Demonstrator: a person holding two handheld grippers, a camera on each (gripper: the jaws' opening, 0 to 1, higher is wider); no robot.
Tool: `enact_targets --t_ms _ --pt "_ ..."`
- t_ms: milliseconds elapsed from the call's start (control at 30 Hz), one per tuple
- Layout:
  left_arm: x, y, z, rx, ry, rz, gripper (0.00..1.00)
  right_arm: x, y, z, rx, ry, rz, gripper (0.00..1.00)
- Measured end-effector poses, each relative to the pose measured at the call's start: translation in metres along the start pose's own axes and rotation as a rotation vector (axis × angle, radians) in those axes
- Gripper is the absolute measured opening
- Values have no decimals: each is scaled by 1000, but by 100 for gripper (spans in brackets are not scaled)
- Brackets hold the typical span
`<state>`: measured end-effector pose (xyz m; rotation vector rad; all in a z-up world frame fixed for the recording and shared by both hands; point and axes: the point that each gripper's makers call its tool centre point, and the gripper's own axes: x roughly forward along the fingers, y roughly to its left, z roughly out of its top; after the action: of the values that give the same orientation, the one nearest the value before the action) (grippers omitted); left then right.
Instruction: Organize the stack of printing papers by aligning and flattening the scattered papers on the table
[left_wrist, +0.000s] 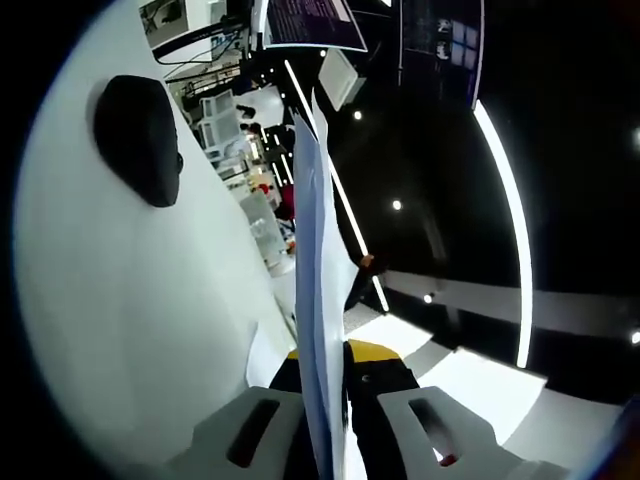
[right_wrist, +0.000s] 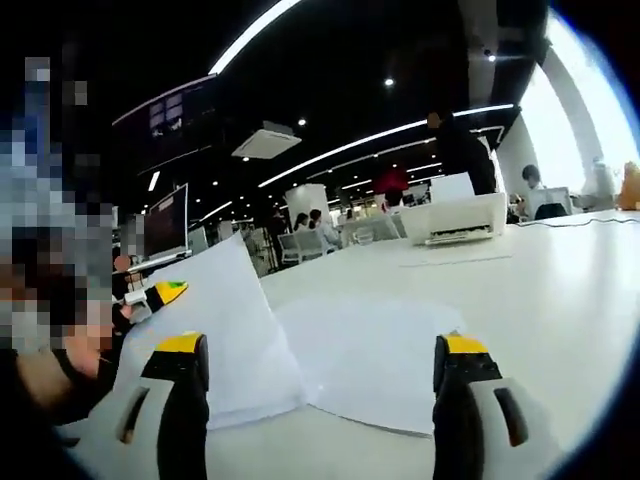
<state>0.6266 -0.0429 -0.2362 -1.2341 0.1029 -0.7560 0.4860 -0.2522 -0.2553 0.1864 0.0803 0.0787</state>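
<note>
**Now: one sheaf lifted on edge, loose sheets left flat**

Seen edge-on up the middle of the left gripper view: a thin sheaf of papers, rising from between the jaws of the left gripper toward the upper centre of the frame. Pinched there, jaws close on either side of the sheets. Held upright probably so the edges can be tapped square against the table, whose white surface fills the left half of that frame (rolled with the hand, so tilted in the picture). Lying on that surface at upper left, a dark mouse, well apart from the sheaf.

Spread wide at the bottom of the right gripper view: the right gripper, yellow-tipped jaws far apart and closed on nothing. Between them, centre frame, flat sheets resting on the table, overlapping loosely rather than squared. At left of centre, a raised sheet slanting up from the surface, with the other gripper's yellow tip just beside its left edge. Likely poised open to press or gather the flat sheets. At upper right, a white printer on the far table, away from the work.

Judged early to midway: stack not yet aligned or flattened.
</note>
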Motion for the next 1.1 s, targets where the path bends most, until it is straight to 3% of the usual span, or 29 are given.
enact_targets --t_ms 400,1100 --pt "0 -1 -2 -6 4 3 6 6 -20 -1 -28 23 -10 89" --pt "1 -1 -3 -3 10 3 6 18 -57 2 21 40 -30 89"
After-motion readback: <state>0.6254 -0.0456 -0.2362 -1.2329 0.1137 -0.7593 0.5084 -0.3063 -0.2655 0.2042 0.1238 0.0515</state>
